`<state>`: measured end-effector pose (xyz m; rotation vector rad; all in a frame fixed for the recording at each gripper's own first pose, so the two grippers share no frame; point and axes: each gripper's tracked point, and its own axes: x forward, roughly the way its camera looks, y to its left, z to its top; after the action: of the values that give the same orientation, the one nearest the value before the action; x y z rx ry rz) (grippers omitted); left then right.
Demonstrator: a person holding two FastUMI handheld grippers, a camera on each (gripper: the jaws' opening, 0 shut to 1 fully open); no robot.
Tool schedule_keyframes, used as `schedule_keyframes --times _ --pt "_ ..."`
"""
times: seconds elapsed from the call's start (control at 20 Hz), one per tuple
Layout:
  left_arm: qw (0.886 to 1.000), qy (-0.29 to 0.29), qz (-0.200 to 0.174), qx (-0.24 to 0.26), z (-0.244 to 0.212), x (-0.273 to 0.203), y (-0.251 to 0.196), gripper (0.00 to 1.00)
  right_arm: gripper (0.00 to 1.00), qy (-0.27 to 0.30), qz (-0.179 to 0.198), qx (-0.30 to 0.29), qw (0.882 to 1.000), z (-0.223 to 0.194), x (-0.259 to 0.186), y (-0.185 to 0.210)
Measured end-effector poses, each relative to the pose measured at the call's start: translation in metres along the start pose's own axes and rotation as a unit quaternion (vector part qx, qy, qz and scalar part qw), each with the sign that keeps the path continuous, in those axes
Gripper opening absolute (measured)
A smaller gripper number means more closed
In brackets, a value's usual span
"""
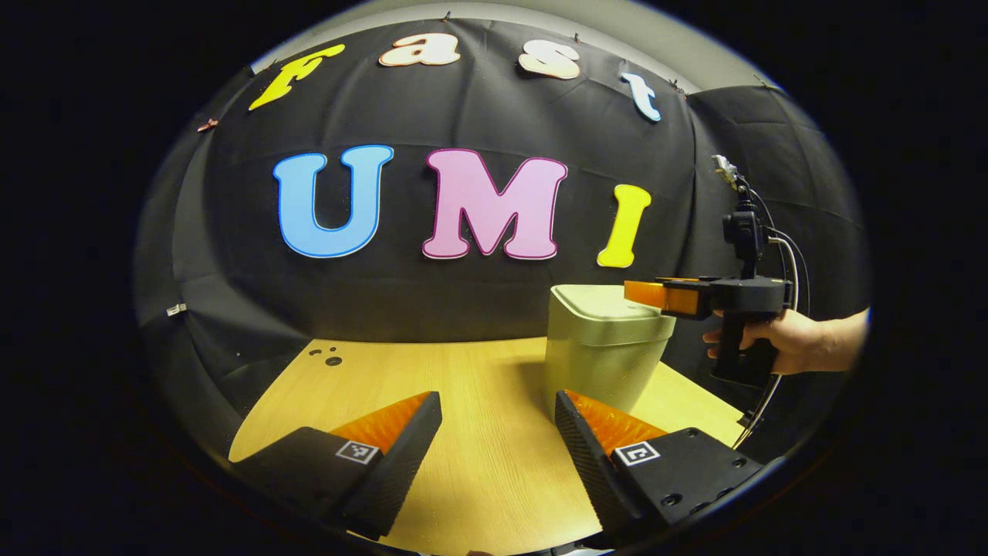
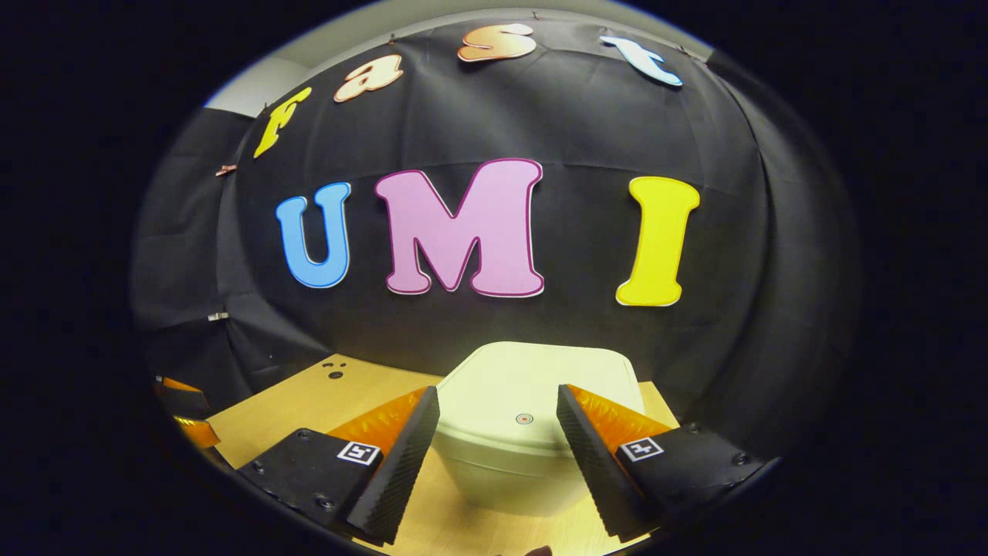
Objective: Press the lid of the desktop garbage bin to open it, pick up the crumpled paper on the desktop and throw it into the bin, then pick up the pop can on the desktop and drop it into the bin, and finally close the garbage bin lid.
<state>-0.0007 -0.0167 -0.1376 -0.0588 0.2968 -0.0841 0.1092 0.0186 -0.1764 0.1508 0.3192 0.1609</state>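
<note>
The pale green, square-topped plastic desktop bin (image 1: 606,347) is standing on the light wooden tabletop (image 1: 478,401), toward its far right side and close to the black cloth wall. Its lid (image 2: 540,378) is lying flat and closed, with a small round mark (image 2: 524,418) near the front edge, probably the press point.

The right gripper (image 2: 498,440) is hovering just above and in front of the lid, pointing level toward the wall. In the left gripper view it (image 1: 644,293) is reaching in from the right, held by a hand (image 1: 787,340), with its tips over the lid's right edge. Whether it is touching the lid, I cannot tell. Its fingers are spread wide, holding nothing, and the round mark is sitting between them and slightly below.

The left gripper (image 1: 498,440) is hanging released and empty over the bare tabletop, with the bin ahead and to its right.

The right gripper is clearly the nearer one, so the opening press looks like its job: a short downward push onto the mark.
</note>
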Motion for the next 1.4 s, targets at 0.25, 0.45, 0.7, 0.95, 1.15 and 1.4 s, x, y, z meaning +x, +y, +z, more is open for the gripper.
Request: schedule_keyframes --times 0.25,0.45,0.7,0.95,1.15,1.4 --pt "1.0 -0.007 -0.014 0.002 0.001 -0.004 0.001 0.95 0.96 -0.017 0.008 -0.002 1.0 0.007 -0.041 0.02" --pt "1.0 -0.012 -0.022 0.002 0.003 -0.006 0.001 0.95 0.96 -0.034 0.013 0.005 0.999 0.012 -0.073 0.035" --pt "1.0 -0.018 -0.019 -0.001 0.008 -0.005 0.005 0.95 0.96 -0.04 0.018 -0.004 0.999 0.002 -0.106 0.045" --pt "1.0 -0.02 -0.01 0.0 0.008 -0.008 0.006 0.95 0.96 -0.038 0.023 -0.003 0.999 -0.005 -0.128 0.049" --pt "1.0 -0.014 -0.015 0.001 0.004 -0.007 0.001 0.95 0.96 -0.035 0.016 -0.002 0.999 -0.008 -0.135 0.043" --pt "1.0 -0.011 -0.018 0.001 0.004 -0.002 -0.005 0.95 0.96 -0.038 0.009 -0.003 0.999 -0.004 -0.141 0.034"
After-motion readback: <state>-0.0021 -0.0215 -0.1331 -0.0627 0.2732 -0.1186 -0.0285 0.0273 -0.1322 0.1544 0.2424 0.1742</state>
